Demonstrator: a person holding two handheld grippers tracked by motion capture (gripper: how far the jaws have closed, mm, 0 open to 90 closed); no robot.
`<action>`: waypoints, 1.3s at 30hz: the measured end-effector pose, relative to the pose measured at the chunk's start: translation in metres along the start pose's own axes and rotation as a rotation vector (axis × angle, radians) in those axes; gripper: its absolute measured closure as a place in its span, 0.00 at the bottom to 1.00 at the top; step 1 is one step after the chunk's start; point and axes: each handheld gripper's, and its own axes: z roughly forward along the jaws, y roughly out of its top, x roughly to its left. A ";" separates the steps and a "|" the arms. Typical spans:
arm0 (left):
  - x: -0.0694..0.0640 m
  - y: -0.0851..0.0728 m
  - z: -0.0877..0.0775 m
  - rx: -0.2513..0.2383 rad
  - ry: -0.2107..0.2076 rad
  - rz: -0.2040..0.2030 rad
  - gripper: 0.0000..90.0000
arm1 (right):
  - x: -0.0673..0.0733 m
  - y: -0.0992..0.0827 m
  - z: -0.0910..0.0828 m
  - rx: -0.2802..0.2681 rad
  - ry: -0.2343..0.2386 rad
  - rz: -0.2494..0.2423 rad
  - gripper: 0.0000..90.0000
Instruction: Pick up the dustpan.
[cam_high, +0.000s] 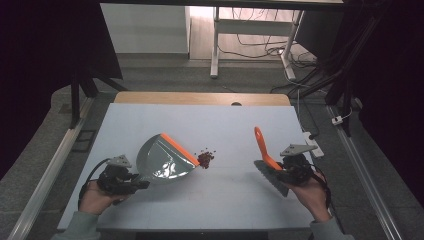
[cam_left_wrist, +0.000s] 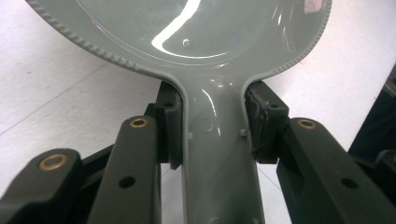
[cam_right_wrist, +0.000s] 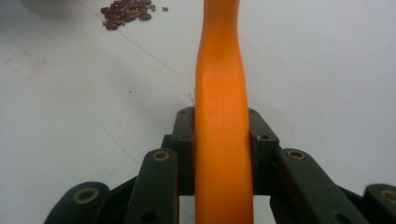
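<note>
The left gripper (cam_high: 131, 183) has its fingers (cam_left_wrist: 169, 133) clamped on the grey handle of the dustpan (cam_high: 165, 160), one pad on each side of the handle's neck, just short of where the handle widens into the pan. Ahead of those fingers the pan lies low on the white worktop (cam_high: 230, 125), its orange lip (cam_high: 181, 148) at the far end and turned toward the middle of the worktop. Just past that lip, touching it or nearly so, sits a small pile of dark red beans (cam_high: 205, 157) with a few loose ones scattered beyond it.

The right gripper (cam_high: 280, 172) has its fingers (cam_right_wrist: 184, 149) clamped on the orange handle of the brush (cam_high: 265, 155). The handle runs straight out between the pads and rises beyond them, while the grey bristle head (cam_high: 270, 176) hangs on the near side, close to the worktop. In the right gripper view the beans (cam_right_wrist: 127, 10) lie far ahead of the fingers and to their left.

Between the brush and the pile is a wide bare stretch of worktop. The right gripper is close to the worktop's right edge, and the left gripper is near the left and near edges. Beyond the beans the worktop runs open to its far edge, where a wooden strip (cam_high: 200, 98) shows.
</note>
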 end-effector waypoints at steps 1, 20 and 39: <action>-0.001 0.000 0.001 0.004 -0.004 0.004 0.69 | 0.000 0.000 0.000 0.001 0.000 0.001 0.79; -0.003 0.004 0.015 0.071 -0.093 0.063 0.69 | -0.006 0.000 0.008 0.010 -0.002 0.024 0.79; -0.012 0.008 0.019 0.151 -0.111 0.077 0.69 | -0.001 0.007 0.010 0.009 -0.007 0.004 0.79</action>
